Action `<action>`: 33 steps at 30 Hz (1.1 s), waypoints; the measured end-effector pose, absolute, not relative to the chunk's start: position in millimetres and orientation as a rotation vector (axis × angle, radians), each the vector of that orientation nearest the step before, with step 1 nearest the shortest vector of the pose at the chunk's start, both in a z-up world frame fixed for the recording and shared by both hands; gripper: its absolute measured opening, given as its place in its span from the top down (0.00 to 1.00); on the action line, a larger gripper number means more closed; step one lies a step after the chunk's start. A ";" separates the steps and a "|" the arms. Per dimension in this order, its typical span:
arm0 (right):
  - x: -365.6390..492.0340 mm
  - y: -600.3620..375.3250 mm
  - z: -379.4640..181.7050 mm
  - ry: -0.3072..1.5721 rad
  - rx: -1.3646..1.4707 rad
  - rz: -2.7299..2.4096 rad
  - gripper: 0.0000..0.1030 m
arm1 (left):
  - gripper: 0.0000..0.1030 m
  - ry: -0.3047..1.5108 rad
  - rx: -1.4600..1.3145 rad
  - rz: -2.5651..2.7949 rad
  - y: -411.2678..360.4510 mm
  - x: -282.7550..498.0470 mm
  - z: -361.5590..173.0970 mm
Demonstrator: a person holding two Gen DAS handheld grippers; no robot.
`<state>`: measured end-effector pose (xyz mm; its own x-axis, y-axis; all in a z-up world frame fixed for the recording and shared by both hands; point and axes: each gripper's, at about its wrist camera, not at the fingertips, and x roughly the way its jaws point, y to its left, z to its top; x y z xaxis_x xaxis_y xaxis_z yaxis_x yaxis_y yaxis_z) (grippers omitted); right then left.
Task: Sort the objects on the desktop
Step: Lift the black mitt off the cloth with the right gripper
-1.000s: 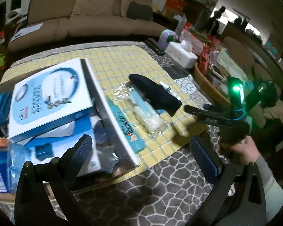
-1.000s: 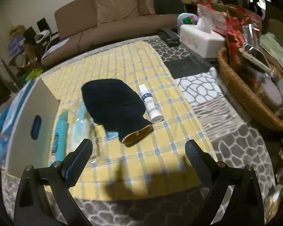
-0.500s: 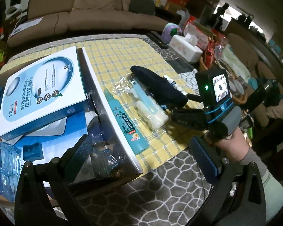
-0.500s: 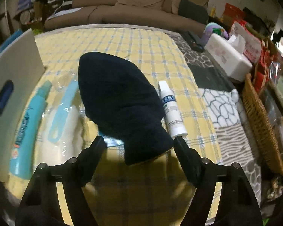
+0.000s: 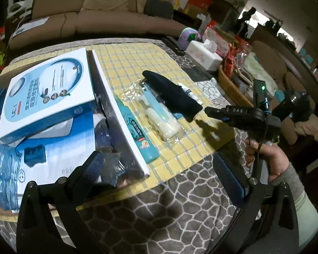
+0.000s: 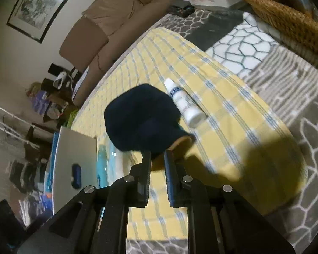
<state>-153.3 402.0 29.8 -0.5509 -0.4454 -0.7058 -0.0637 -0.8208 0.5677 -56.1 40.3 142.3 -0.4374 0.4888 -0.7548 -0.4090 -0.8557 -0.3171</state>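
On the yellow checked cloth [image 6: 222, 97], we now have our right gripper [image 6: 158, 158], wide open a moment ago, closing on the near cuff of the dark mitten [image 6: 142, 120], so we can lift it next.

Dim, warm indoor light, brighter glow from a doorway [image 5: 262, 24] far right in the left wrist view. Hard dark shadows across the yellow checked cloth [image 6: 233, 114]. Heavy fisheye bending, black vignette at corners. Right wrist view smeared, probably motion blur; glare on a framed picture [image 6: 42, 2].
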 end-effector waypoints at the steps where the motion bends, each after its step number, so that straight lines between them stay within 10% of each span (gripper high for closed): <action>1: -151.0 396.3 35.4 -0.713 1.356 -2.501 0.86 | 0.00 -0.117 -1.242 2.286 40.7 -54.0 142.5; 6: -146.3 357.8 53.8 -0.280 1.295 -2.655 0.30 | 0.00 -0.106 -1.240 2.286 42.1 -45.5 143.2; 16: -178.9 274.4 11.6 0.566 1.318 -2.709 0.30 | 0.00 -0.070 -1.233 2.297 47.8 -46.4 140.8; 18: -180.0 275.1 9.4 0.607 1.315 -2.736 0.51 | 0.00 -0.081 -1.234 2.293 45.8 -49.5 141.1; 24: -182.8 320.1 27.7 0.100 1.374 -2.683 0.55 | 0.00 -0.142 -1.230 2.272 43.4 -54.6 145.3; 33: -127.7 414.7 1.9 -1.227 1.374 -2.077 0.55 | 0.00 -0.203 -1.185 2.174 84.7 -52.3 157.6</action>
<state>-127.7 414.7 1.9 -0.4601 -0.6907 -0.5579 -0.1551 -0.5561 0.8165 -52.3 84.7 157.6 -0.3842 0.6041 -0.6982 -0.4645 -0.7800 -0.4192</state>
